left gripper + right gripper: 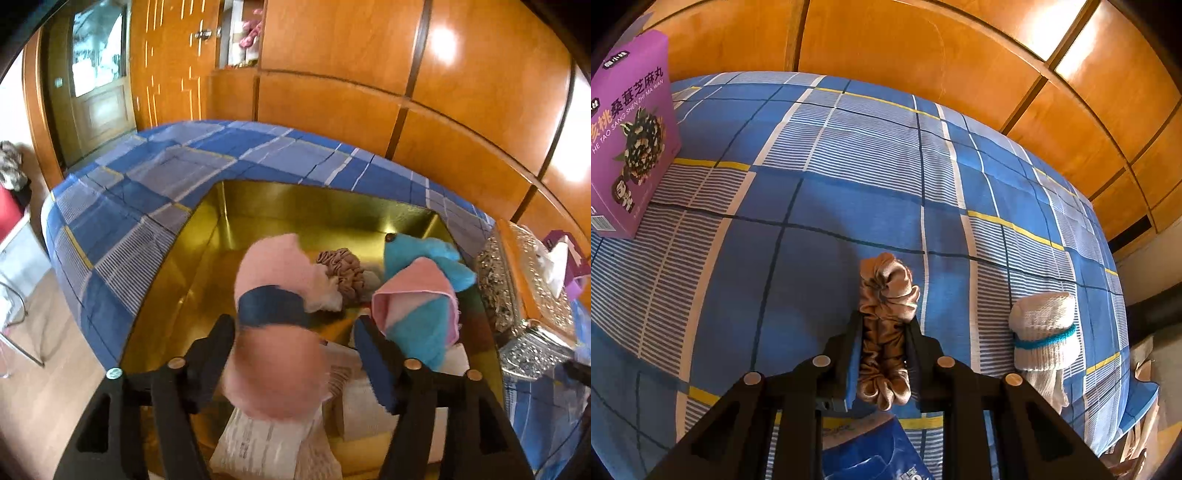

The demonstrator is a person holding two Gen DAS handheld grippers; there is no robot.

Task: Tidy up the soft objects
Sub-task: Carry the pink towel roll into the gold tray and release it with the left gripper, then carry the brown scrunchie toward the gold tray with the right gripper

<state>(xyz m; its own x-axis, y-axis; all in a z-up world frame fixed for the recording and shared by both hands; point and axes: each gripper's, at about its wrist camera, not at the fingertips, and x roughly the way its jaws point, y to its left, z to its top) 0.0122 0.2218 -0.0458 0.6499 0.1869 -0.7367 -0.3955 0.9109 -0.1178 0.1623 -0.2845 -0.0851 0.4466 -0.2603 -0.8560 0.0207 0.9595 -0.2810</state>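
Left gripper is spread open over the gold tin, pink sock blurry between its fingers. Right gripper is clamped on a brown scrunchie above the checked bedsheet.

A blue, white and yellow plaid bedsheet lies under a glossy bronze satin scrunchie, a cream knitted sock with a teal band and a purple printed cardboard box; a pink sock with a navy band hangs over a gold metal tin.
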